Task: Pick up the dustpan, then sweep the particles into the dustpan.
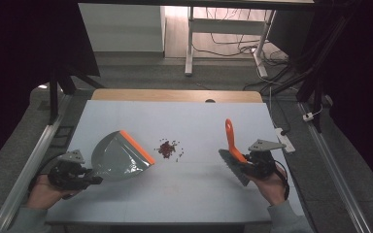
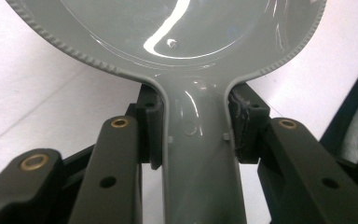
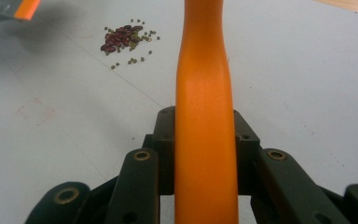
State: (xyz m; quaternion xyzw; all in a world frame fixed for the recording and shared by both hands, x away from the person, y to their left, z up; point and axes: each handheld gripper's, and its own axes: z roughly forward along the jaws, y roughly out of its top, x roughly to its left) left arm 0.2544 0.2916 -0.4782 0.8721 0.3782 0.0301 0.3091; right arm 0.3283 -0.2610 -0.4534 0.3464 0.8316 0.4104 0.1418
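Nearest you, toward the front edge of the table (image 1: 126, 206), your two hands hold the grippers well apart. Your left gripper (image 1: 90, 178), near the front-left corner, is clamped on the grey handle of the dustpan (image 1: 119, 158); in the left gripper view its pads (image 2: 151, 133) press both sides of that handle, with the pan's ribbed rim spreading out just beyond them. The dustpan sits tilted, its orange lip (image 1: 137, 146) turned toward the middle of the table. Your right gripper (image 1: 246, 163), toward the front-right side, is clamped on the brush (image 1: 233, 153); in the right gripper view the orange handle (image 3: 205, 140) runs straight up between the jaws, gripped on both sides. In the high view the brush's grey bristle head angles toward the front edge while the handle rises toward the far edge. Farther in, near the centre of the table, lies a small heap of dark red beans (image 1: 167, 148) with tiny green seeds (image 3: 133, 60) scattered around it, between the dustpan's lip and the brush, touching neither.
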